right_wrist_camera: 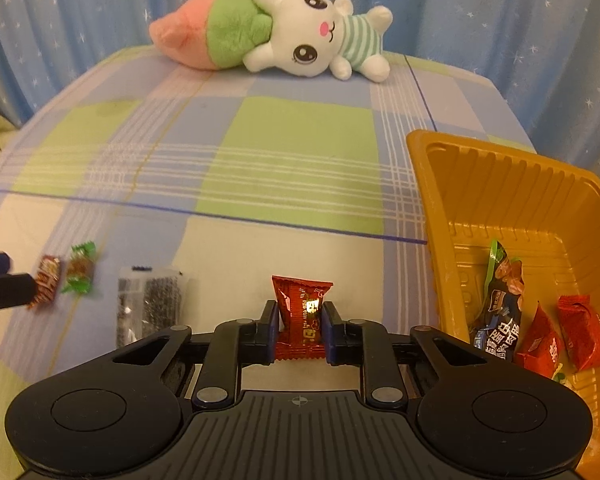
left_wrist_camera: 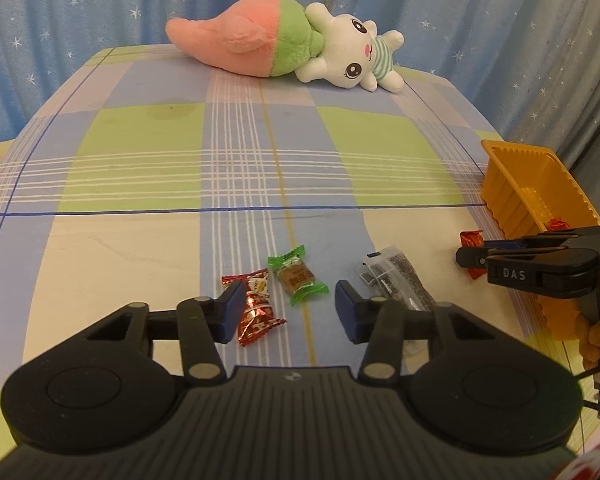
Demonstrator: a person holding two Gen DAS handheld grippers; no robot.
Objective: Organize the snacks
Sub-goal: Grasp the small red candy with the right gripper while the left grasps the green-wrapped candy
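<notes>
My left gripper (left_wrist_camera: 290, 306) is open and empty, low over the table, with a green-wrapped candy (left_wrist_camera: 298, 275) just ahead between its fingers and a red-and-white candy (left_wrist_camera: 256, 306) by its left finger. A dark clear-topped packet (left_wrist_camera: 396, 280) lies by its right finger. My right gripper (right_wrist_camera: 300, 330) is shut on a red snack packet (right_wrist_camera: 302, 316), held left of the orange tray (right_wrist_camera: 432, 216). The tray holds a dark blue packet (right_wrist_camera: 498, 320) and two red packets (right_wrist_camera: 584, 332). The right gripper also shows in the left wrist view (left_wrist_camera: 472, 258).
A plush rabbit with a pink-and-green carrot (left_wrist_camera: 284, 44) lies at the table's far edge. The checked tablecloth (left_wrist_camera: 220, 160) covers the table. A blue star-patterned curtain (left_wrist_camera: 80, 8) hangs behind. The tray stands at the table's right edge (left_wrist_camera: 532, 188).
</notes>
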